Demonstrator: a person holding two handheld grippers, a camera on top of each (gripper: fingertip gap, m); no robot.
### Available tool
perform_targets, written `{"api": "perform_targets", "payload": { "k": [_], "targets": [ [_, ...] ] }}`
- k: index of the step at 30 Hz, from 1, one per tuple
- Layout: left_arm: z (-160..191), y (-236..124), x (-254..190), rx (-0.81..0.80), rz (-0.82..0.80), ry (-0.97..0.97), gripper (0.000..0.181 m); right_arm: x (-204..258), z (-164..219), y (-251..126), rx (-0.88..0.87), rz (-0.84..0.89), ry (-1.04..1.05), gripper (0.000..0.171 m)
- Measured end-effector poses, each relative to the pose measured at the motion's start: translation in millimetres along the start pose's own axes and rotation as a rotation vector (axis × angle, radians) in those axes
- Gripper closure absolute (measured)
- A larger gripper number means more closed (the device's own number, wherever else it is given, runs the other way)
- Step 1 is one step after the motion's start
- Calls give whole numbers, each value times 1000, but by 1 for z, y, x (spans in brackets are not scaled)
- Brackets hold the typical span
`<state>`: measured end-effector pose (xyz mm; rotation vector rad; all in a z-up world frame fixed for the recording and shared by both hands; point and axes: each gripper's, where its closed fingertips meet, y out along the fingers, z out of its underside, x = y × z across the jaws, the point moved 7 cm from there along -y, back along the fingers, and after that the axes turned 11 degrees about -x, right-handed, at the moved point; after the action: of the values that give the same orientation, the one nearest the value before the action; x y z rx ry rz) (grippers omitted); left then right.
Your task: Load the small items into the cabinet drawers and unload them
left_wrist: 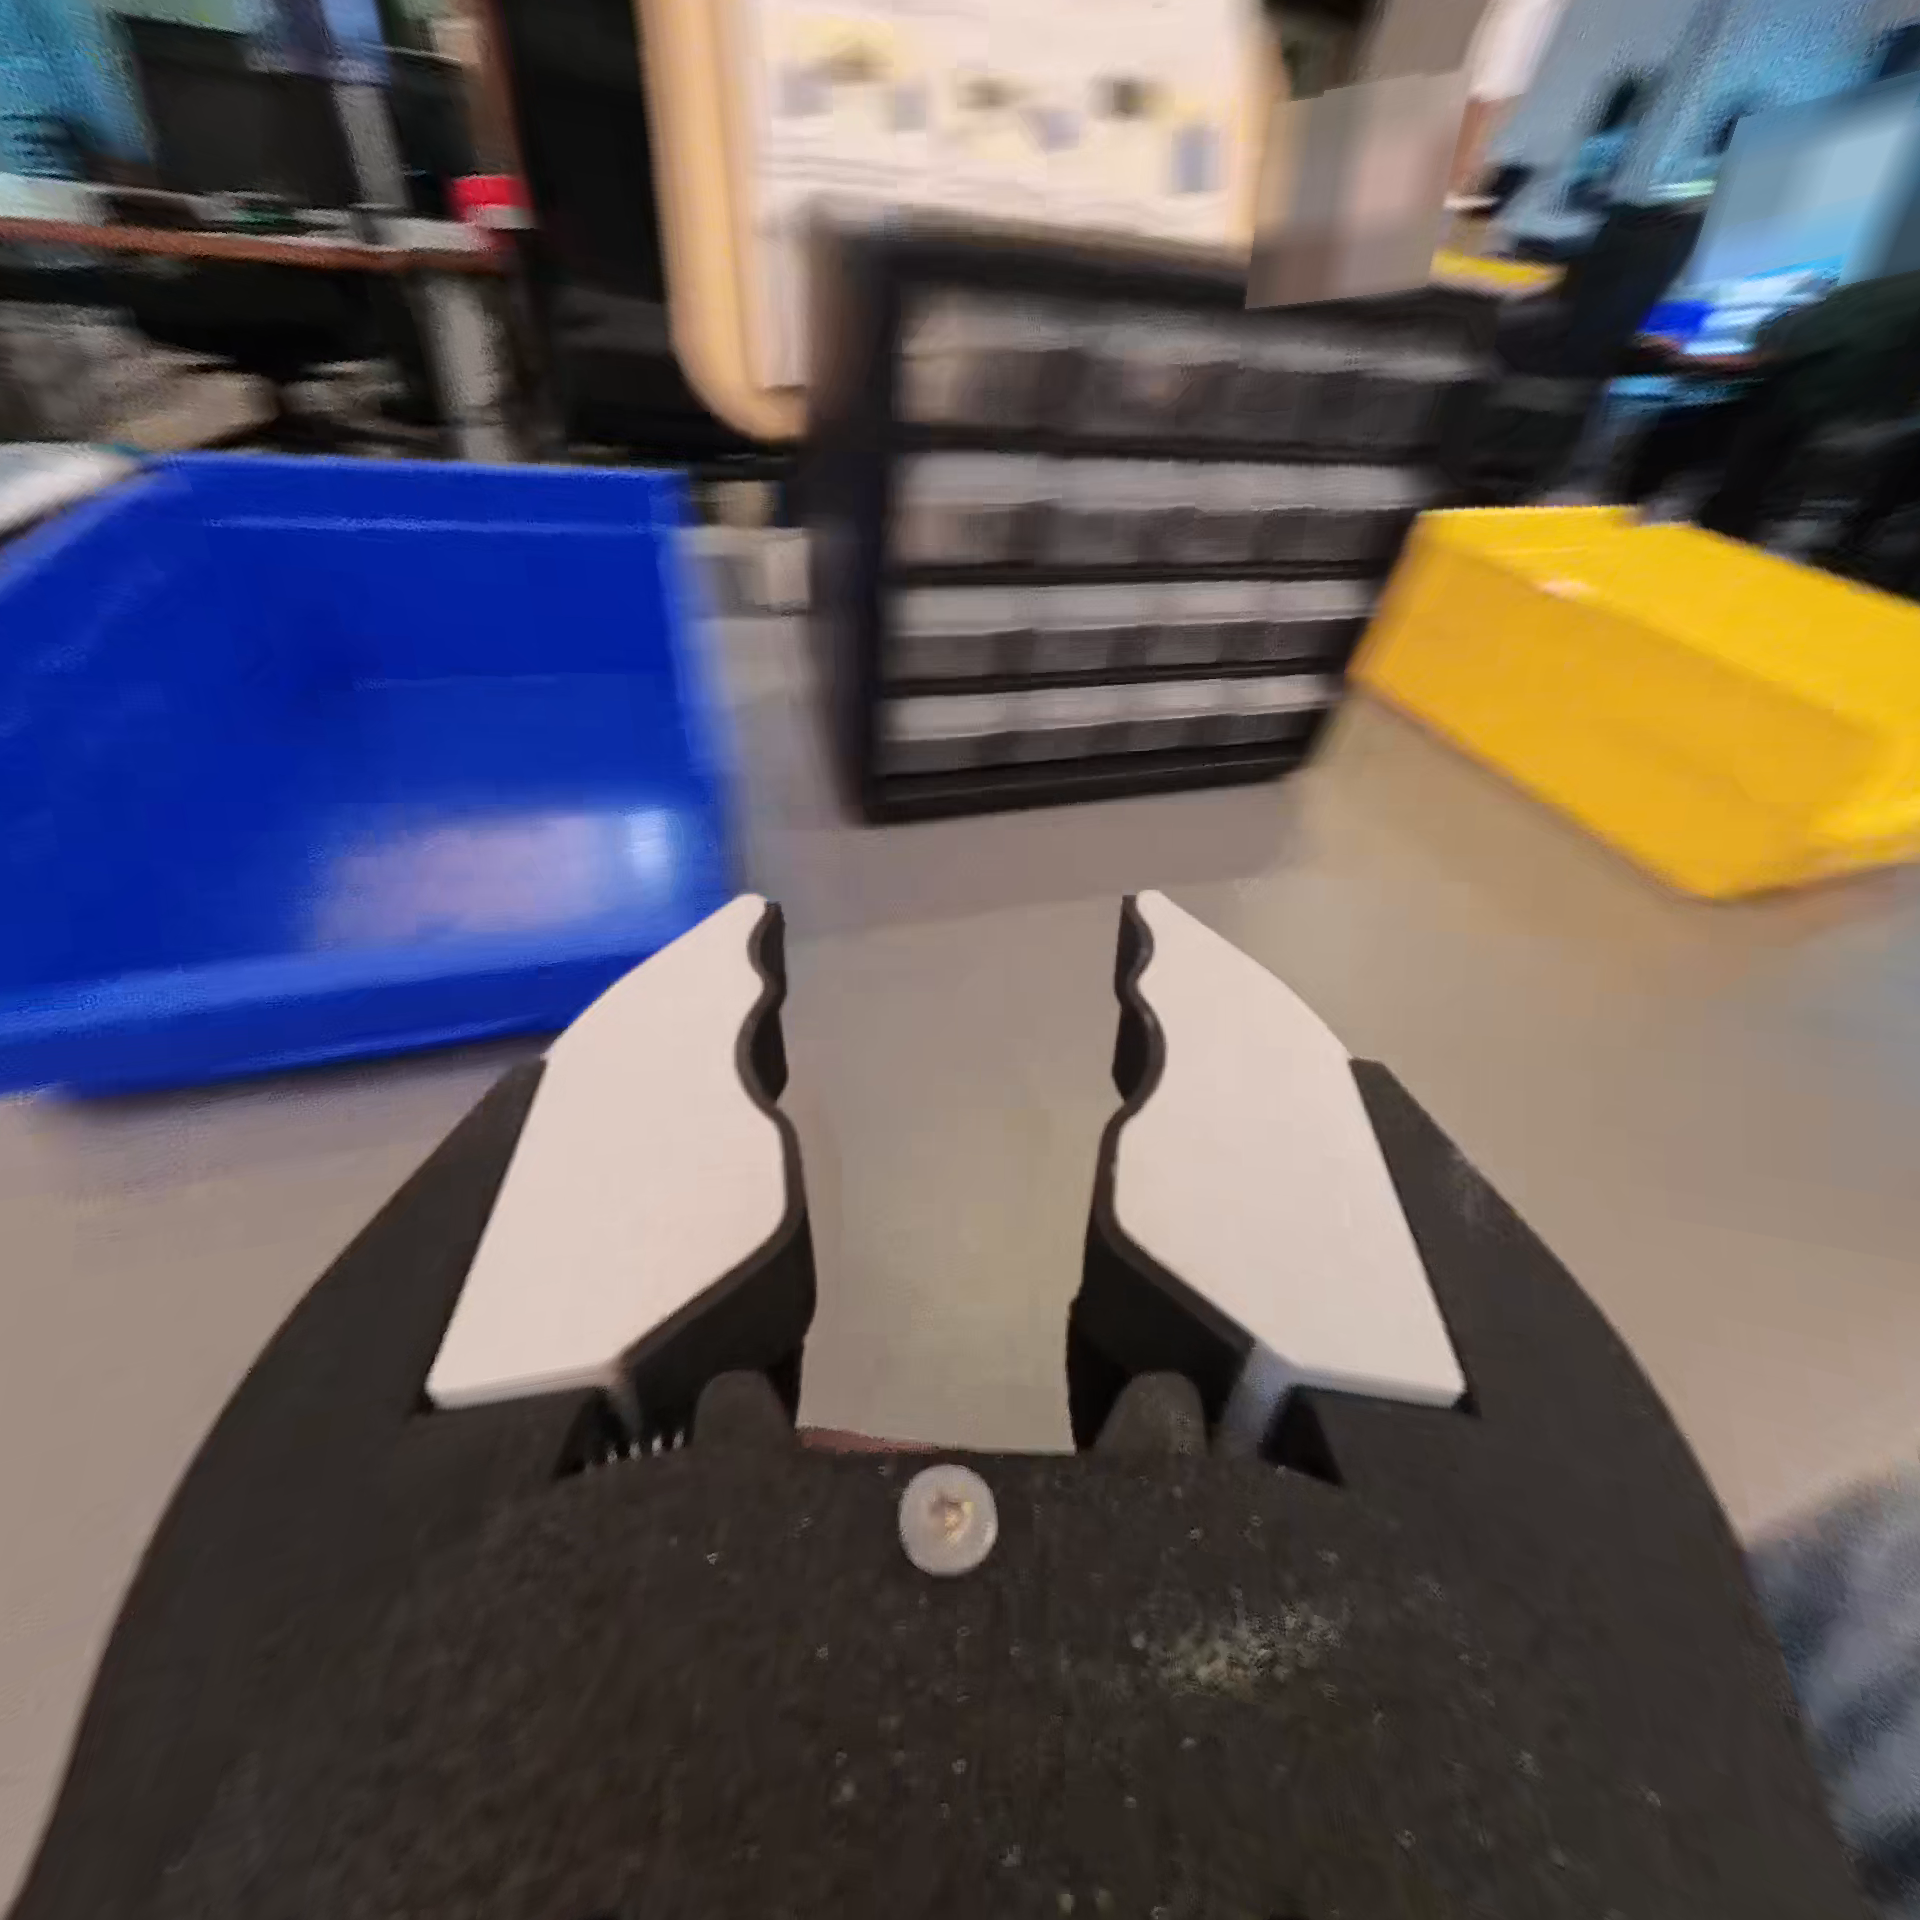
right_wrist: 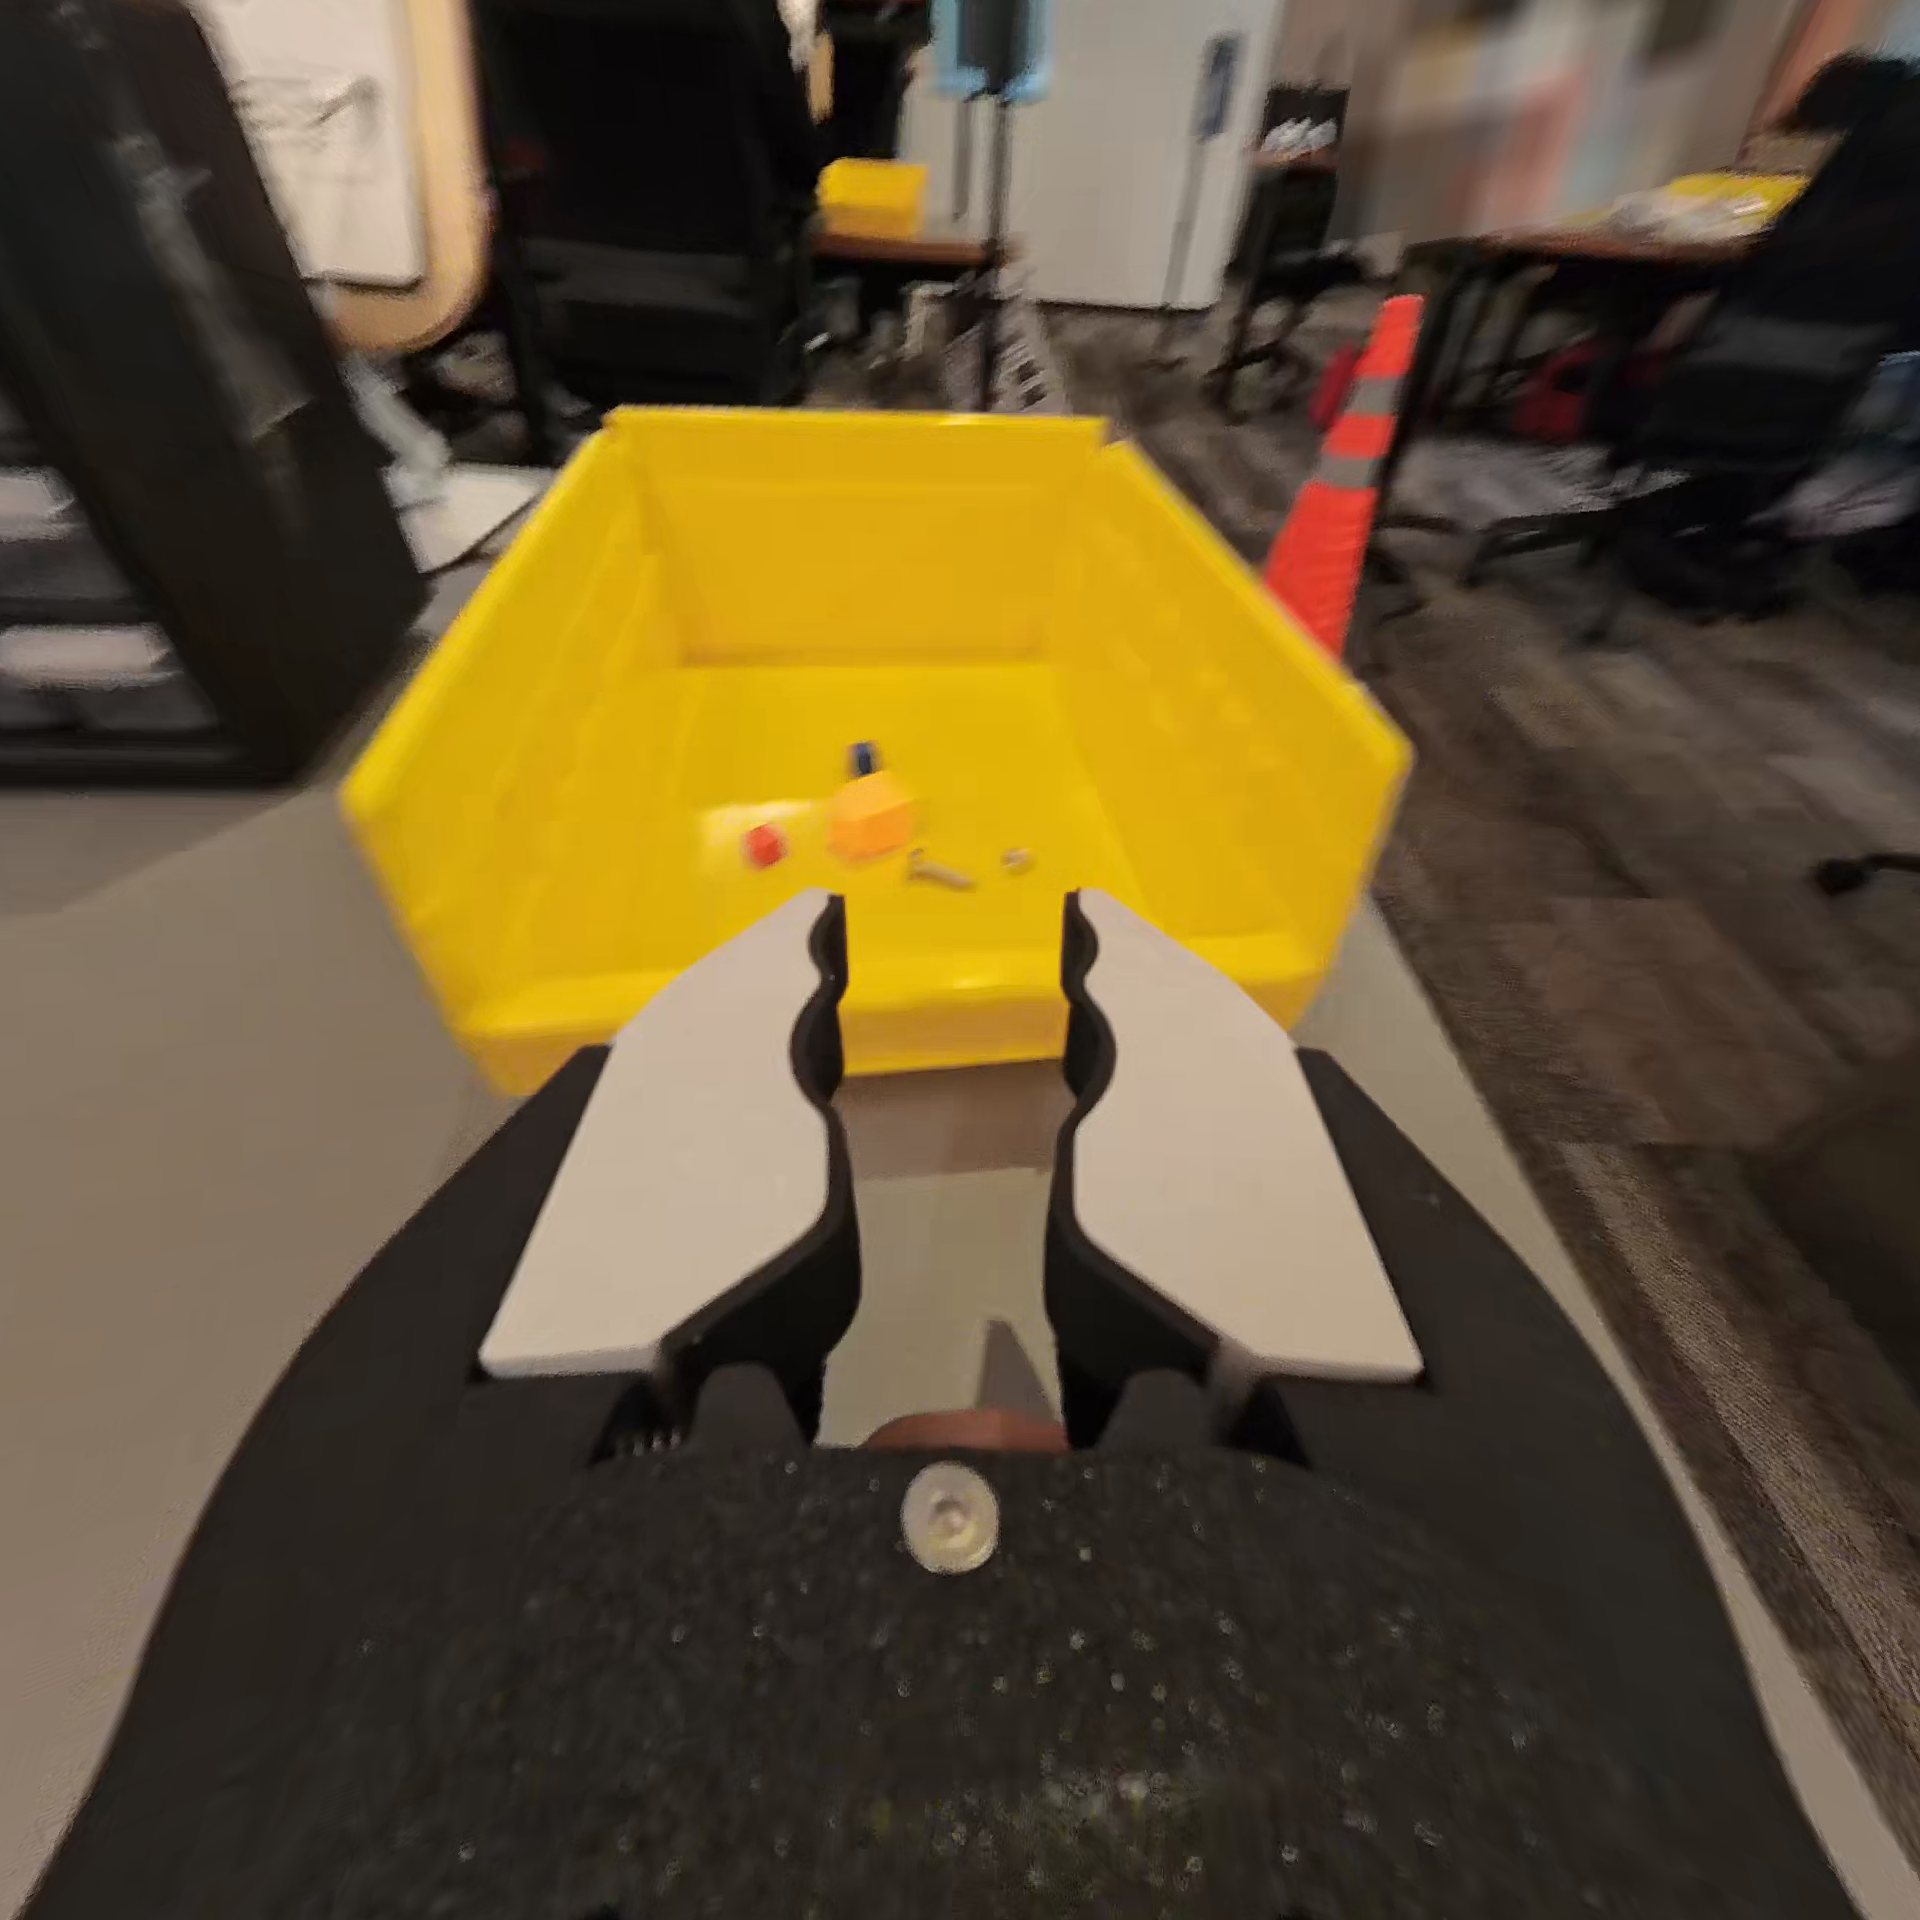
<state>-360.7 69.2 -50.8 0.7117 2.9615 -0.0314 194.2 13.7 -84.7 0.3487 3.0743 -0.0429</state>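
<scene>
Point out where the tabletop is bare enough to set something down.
Bare grey table lies between the blue bin, the black drawer cabinet and the yellow bin. Inside the yellow bin, its middle is crowded: orange block, red piece, screws; its far floor is free.

Beyond our table: an orange traffic cone [right_wrist: 1351, 468] stands on grey carpet [right_wrist: 1662, 935].
Behind us: blurred whiteboard [left_wrist: 997, 104], dark office chair [right_wrist: 1766, 416].
</scene>
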Motion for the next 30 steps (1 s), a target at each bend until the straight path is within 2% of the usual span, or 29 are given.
{"api": "perform_targets", "payload": {
  "k": [3,6,8,12,14,16,19,23,28,29,30],
  "targets": [
    [5,29,-112,70,228,40,118,-22,-6,1,-42,100,134,123],
    [40,69,-217,328,391,31,119,-27,0,-4,-42,54,183,117],
    [51,102,-276,398,485,-37,113,-33,3,-6,-11,64,160,113],
    [69,177,-345,340,395,83,110,-47,2,-11,-24,85,184,112],
    [73,204,-364,331,367,76,106,-51,5,-9,-1,90,209,111],
    [76,227,-370,334,310,49,111,-52,10,-4,28,80,240,107],
    [84,247,-367,370,234,104,138,-51,20,5,89,72,261,103],
    [85,243,-359,365,202,102,158,-52,27,13,176,180,224,105],
    [81,232,-345,381,160,126,175,-40,26,16,178,206,210,110],
    [80,228,-342,373,166,124,177,-37,25,15,173,186,230,98],
    [79,224,-339,369,171,127,177,-34,21,13,148,177,290,105]
  ]
}}
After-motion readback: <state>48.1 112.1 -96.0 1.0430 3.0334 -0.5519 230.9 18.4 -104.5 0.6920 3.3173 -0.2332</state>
